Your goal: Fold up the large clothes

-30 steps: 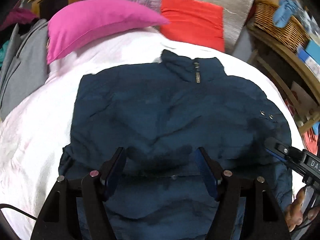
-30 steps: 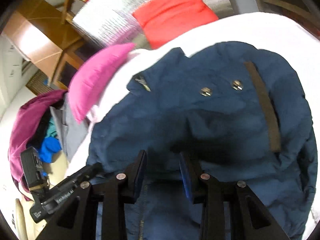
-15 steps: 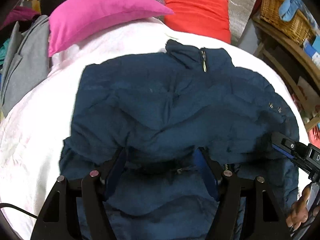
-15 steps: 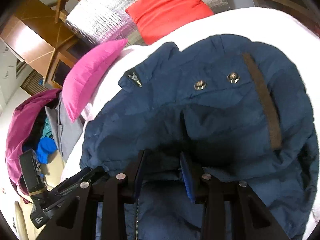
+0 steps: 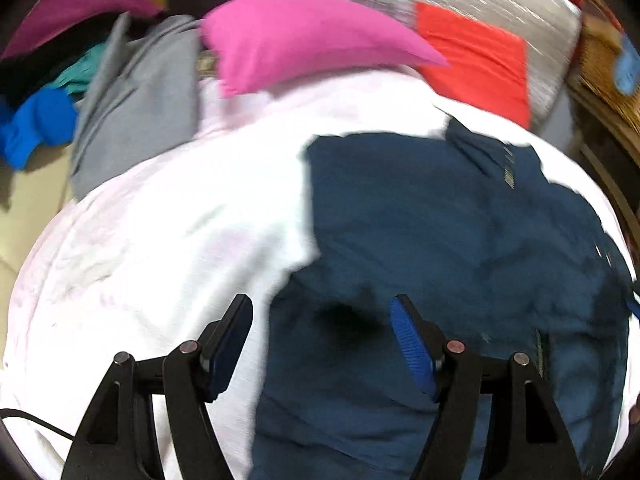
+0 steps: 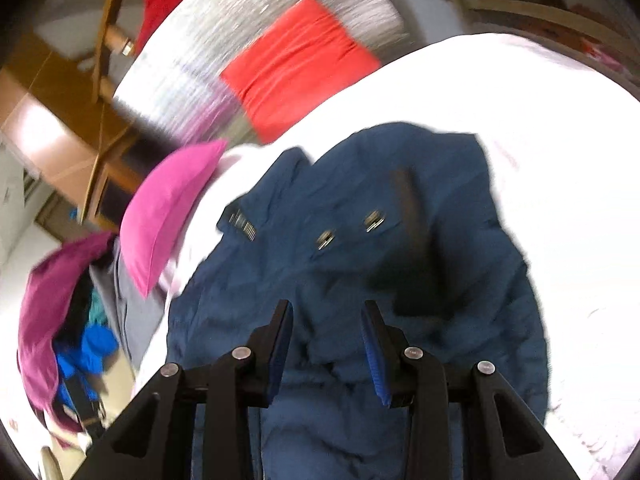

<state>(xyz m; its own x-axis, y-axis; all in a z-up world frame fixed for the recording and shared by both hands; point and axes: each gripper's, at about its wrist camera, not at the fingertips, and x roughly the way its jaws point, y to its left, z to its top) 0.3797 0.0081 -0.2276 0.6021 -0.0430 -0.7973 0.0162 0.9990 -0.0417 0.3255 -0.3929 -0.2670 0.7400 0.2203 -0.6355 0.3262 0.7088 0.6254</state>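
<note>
A navy padded jacket (image 5: 440, 240) lies spread on the white bed sheet (image 5: 160, 240), collar and zip toward the pillows. My left gripper (image 5: 320, 316) is open above the jacket's left edge. Its left finger is over bare sheet and its right finger over the fabric, with nothing between the pads. In the right wrist view the jacket (image 6: 360, 240) fills the middle, showing two metal snaps (image 6: 348, 228) and a brown strip. My right gripper (image 6: 326, 320) hovers over its lower part, jaws narrowly open and holding nothing. Both views are motion-blurred.
A pink pillow (image 5: 304, 36) and a red cushion (image 5: 476, 68) lie at the head of the bed against a silver panel. A grey garment (image 5: 136, 108) and a heap of purple, blue and teal clothes (image 6: 60, 300) sit off the left side. Wooden furniture stands at the right.
Both grippers have swung left across the bed, so the jacket now sits to the right in the left wrist view. The jaws have not visibly changed.
</note>
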